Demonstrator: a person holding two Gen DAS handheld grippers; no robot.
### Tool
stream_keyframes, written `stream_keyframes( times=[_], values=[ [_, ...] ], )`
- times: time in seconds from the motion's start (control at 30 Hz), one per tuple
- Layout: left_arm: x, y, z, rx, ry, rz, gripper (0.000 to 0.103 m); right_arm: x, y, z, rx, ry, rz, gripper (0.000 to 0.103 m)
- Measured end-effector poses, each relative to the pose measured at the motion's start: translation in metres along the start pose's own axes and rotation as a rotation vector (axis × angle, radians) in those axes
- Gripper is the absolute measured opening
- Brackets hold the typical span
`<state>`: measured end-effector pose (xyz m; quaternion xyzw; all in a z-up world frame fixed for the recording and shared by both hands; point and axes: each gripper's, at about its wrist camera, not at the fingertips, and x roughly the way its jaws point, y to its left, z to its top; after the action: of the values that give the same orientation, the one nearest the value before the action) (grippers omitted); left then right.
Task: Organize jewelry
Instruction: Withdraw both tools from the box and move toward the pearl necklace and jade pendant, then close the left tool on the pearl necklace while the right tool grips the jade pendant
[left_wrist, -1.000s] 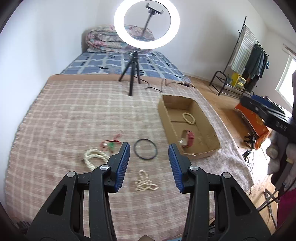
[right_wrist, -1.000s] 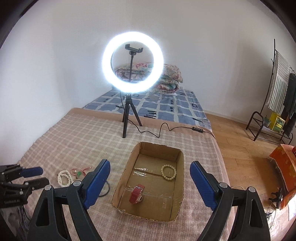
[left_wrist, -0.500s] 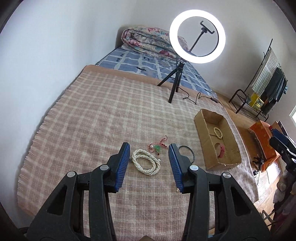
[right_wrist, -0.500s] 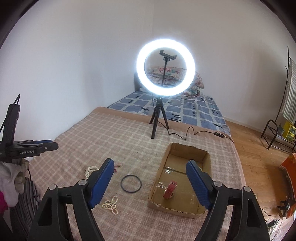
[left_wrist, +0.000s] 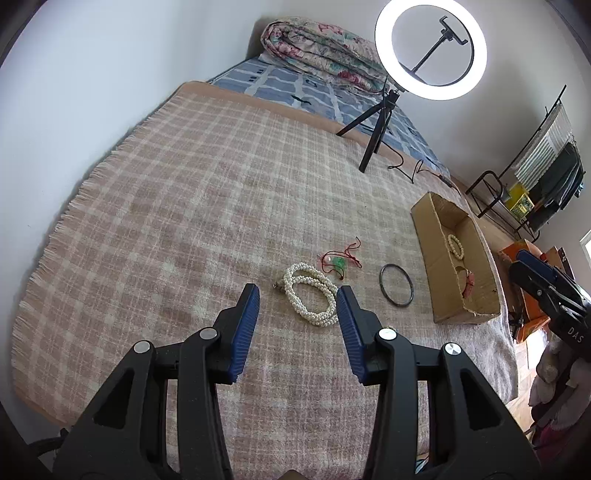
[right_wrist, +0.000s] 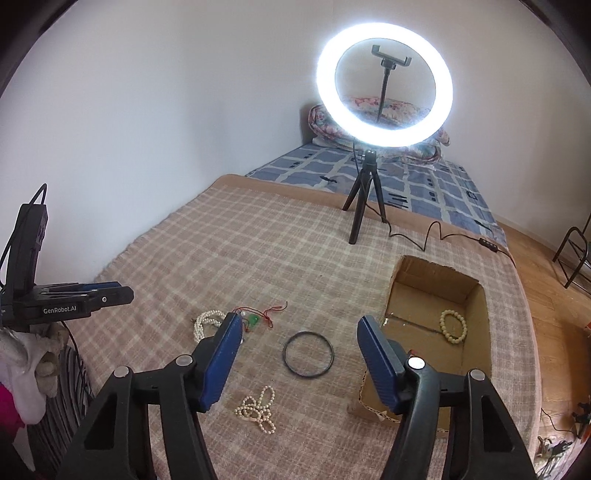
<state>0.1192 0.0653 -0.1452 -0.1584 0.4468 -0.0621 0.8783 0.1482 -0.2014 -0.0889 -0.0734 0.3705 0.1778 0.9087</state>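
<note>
On the plaid blanket lie a coiled white pearl necklace (left_wrist: 309, 295), a green pendant on red cord (left_wrist: 338, 261), a black ring bangle (left_wrist: 396, 290) and a small pearl strand (right_wrist: 257, 409). My left gripper (left_wrist: 297, 306) is open and empty, just short of the coiled necklace. My right gripper (right_wrist: 299, 334) is open and empty, above the black bangle (right_wrist: 308, 353). A cardboard box (left_wrist: 424, 236) on the right holds a cream bead bracelet (left_wrist: 455, 246) and a red piece (left_wrist: 469, 285).
A lit ring light on a black tripod (right_wrist: 364, 206) stands at the back of the blanket, its cable (right_wrist: 436, 232) trailing right past the box (right_wrist: 480, 317). A bed with a folded quilt (left_wrist: 321, 59) lies behind. A clothes rack (left_wrist: 532, 184) stands far right.
My left gripper has swung left from the bangle and small strand to face the coiled pearl necklace. My right gripper has swung left from over the box to over the black bangle.
</note>
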Motion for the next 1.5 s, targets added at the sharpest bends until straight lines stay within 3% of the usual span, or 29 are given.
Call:
stream_keyframes(
  times=[0.47, 0.57, 0.8, 1.17, 1.5],
  values=[
    [0.059, 0.006, -0.010, -0.068, 0.114, -0.017, 0.044, 0.076, 0.001, 0.002, 0.068, 0.129, 0.103, 0.052],
    [0.069, 0.006, -0.011, -0.073, 0.129, -0.018, 0.044, 0.100, 0.006, 0.004, 0.080, 0.176, 0.135, 0.043],
    [0.087, 0.006, -0.011, -0.081, 0.154, -0.023, 0.044, 0.151, 0.022, 0.000, 0.069, 0.277, 0.181, 0.039],
    [0.109, 0.010, -0.014, -0.085, 0.184, -0.030, 0.044, 0.207, 0.046, -0.005, 0.009, 0.408, 0.196, 0.031],
    [0.121, 0.015, -0.015, -0.096, 0.199, -0.035, 0.044, 0.227, 0.058, -0.005, -0.043, 0.443, 0.154, 0.028]
  ],
)
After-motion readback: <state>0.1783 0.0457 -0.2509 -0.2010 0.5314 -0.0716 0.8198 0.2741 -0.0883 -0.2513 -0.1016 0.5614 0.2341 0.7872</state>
